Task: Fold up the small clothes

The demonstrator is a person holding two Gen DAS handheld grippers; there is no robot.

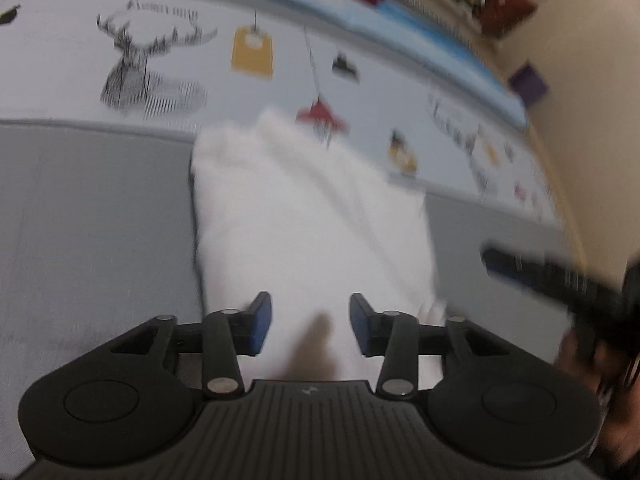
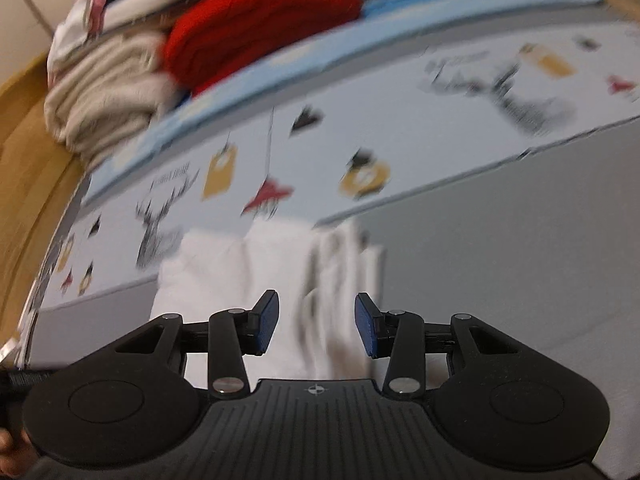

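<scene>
A small white garment (image 1: 304, 220) lies flat on the grey bed cover, a rough rectangle reaching up to the printed sheet. My left gripper (image 1: 310, 326) is open above its near edge, blue pads apart, nothing between them. In the right wrist view the same white garment (image 2: 260, 276) lies ahead, with bunched folds on its right side. My right gripper (image 2: 316, 328) is open over its near edge and holds nothing. Both views are blurred by motion.
A printed sheet (image 1: 160, 60) with deer and lamp pictures lies behind the garment. A stack of folded clothes, with a red knit (image 2: 260, 24) and a beige one (image 2: 104, 92), sits at the back. The other gripper (image 1: 560, 276) shows dark at the right.
</scene>
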